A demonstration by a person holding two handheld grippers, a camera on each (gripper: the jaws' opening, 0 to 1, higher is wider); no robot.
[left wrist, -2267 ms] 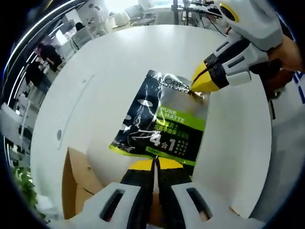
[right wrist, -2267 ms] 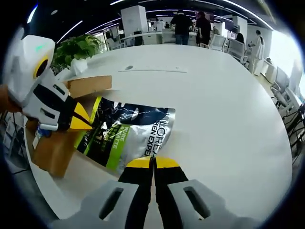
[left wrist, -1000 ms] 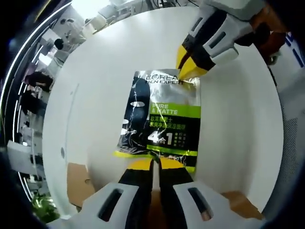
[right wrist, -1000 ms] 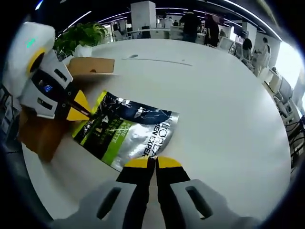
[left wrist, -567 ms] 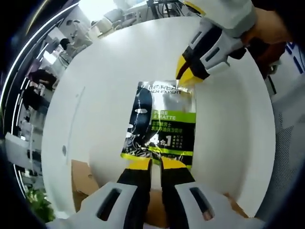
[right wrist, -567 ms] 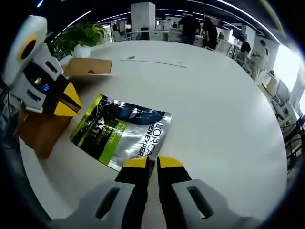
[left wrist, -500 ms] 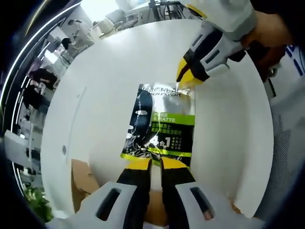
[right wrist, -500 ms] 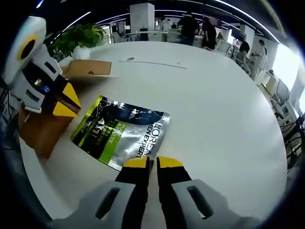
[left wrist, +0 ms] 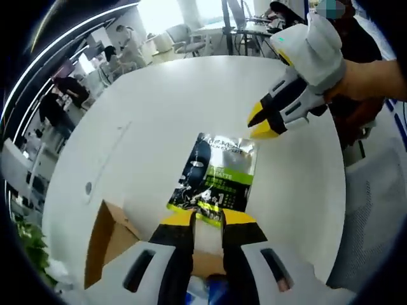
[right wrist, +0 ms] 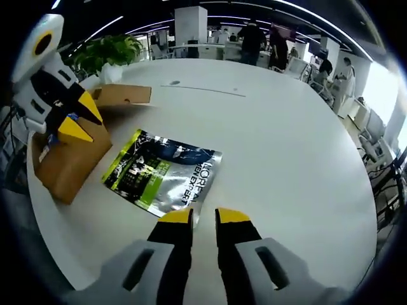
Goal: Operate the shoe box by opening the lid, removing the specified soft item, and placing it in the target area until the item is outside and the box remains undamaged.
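Sachet lying flat on the round white table, outside the box, both grippers off it.

In the right gripper view, the left gripper [right wrist: 71,118] is hovering over the brown shoe box [right wrist: 67,166] at the table's [right wrist: 286,140] left edge, jaws spread; the sachet [right wrist: 162,172] is lying just beside the box, toward the middle; the right gripper [right wrist: 204,216] is hovering near its silver end, its 2 jaws parted.
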